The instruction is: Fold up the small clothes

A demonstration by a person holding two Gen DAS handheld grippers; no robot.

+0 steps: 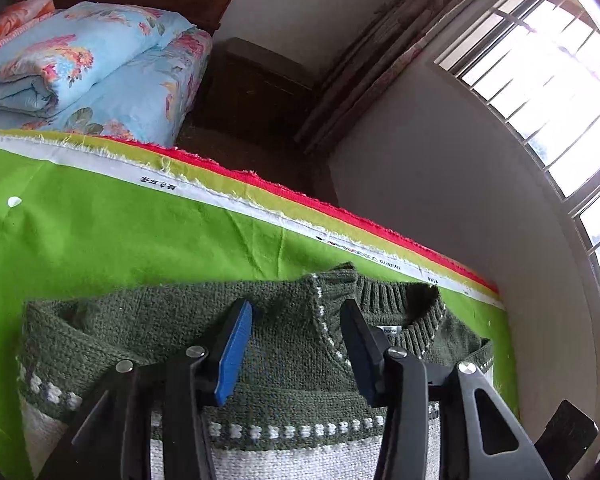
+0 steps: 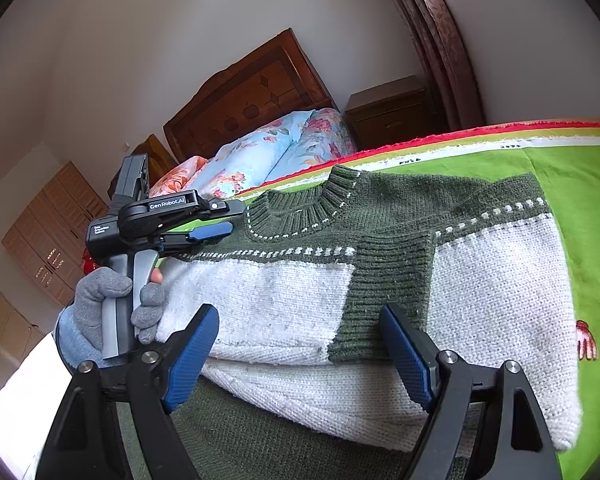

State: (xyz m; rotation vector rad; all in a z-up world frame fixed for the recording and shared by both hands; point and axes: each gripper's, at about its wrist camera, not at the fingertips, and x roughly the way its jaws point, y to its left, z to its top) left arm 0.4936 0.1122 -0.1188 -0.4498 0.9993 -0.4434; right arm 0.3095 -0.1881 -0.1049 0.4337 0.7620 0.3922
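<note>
A small knit sweater (image 2: 300,304), dark green on top and white below, lies on a green cloth (image 2: 580,216) with its sleeves folded across the front. In the left wrist view the sweater (image 1: 292,344) fills the lower frame, collar to the right. My left gripper (image 1: 296,320) is open and empty, just above the sweater's shoulder; in the right wrist view it (image 2: 220,222) hovers at the sweater's left edge. My right gripper (image 2: 300,336) is open and empty, over the folded sleeve cuff (image 2: 380,296) near the hem.
The green cloth (image 1: 100,232) has a white and red far edge (image 1: 300,200). Beyond it lie folded floral quilts (image 1: 100,68), a wooden headboard (image 2: 252,96) and a nightstand (image 2: 392,112). A wall and barred window (image 1: 548,80) stand to the right.
</note>
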